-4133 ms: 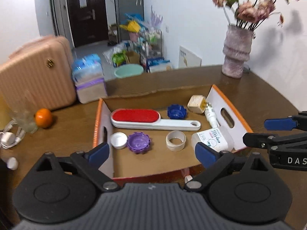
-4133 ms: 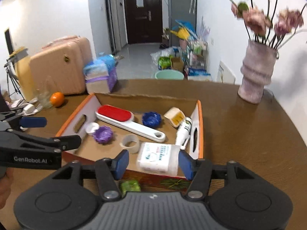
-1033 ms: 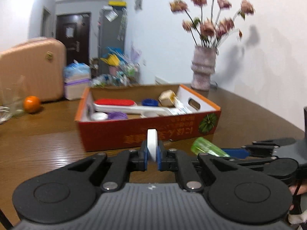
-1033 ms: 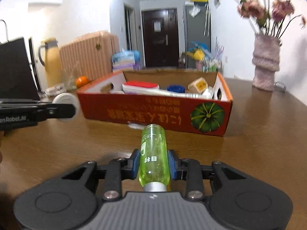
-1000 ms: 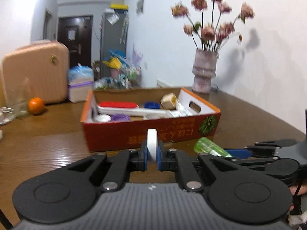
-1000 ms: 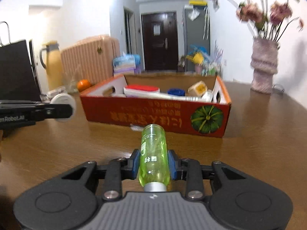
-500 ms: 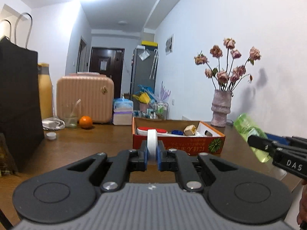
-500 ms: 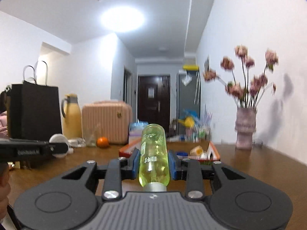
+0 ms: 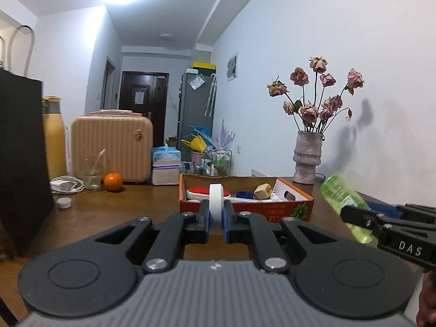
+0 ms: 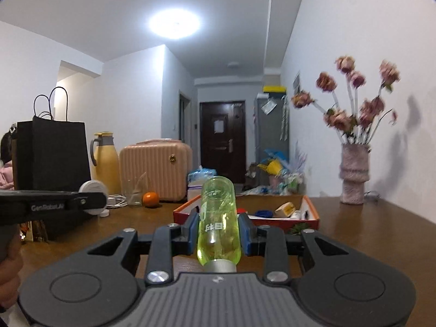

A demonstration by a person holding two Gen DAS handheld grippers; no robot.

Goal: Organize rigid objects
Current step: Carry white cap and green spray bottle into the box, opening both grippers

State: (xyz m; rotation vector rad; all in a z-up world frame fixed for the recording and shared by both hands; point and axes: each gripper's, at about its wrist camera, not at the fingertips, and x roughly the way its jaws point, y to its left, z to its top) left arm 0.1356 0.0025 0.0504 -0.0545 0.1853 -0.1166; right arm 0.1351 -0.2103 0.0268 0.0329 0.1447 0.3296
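Observation:
My left gripper [image 9: 216,222] is shut on a white round cap [image 9: 216,204], held edge-on above the wooden table. The cap also shows in the right wrist view [image 10: 92,190]. My right gripper [image 10: 218,230] is shut on a clear green bottle [image 10: 218,218], its silver neck toward the camera. The bottle also shows at the right of the left wrist view [image 9: 343,199]. Ahead stands the orange cardboard box [image 9: 245,208], also in the right wrist view [image 10: 313,219]. It holds a red lint brush [image 9: 197,190], a blue lid [image 9: 244,194] and a beige cube [image 9: 262,190].
A black paper bag [image 9: 19,163] stands at the left. A yellow jug [image 10: 105,160], a glass [image 9: 91,174], an orange [image 9: 113,182], a white cable [image 9: 65,185] and a small white lid [image 9: 64,203] lie beyond it. A vase of dried roses [image 9: 308,160] stands at the right.
Both grippers have risen and pulled back from the box, each keeping its object. The box now looks smaller and farther away.

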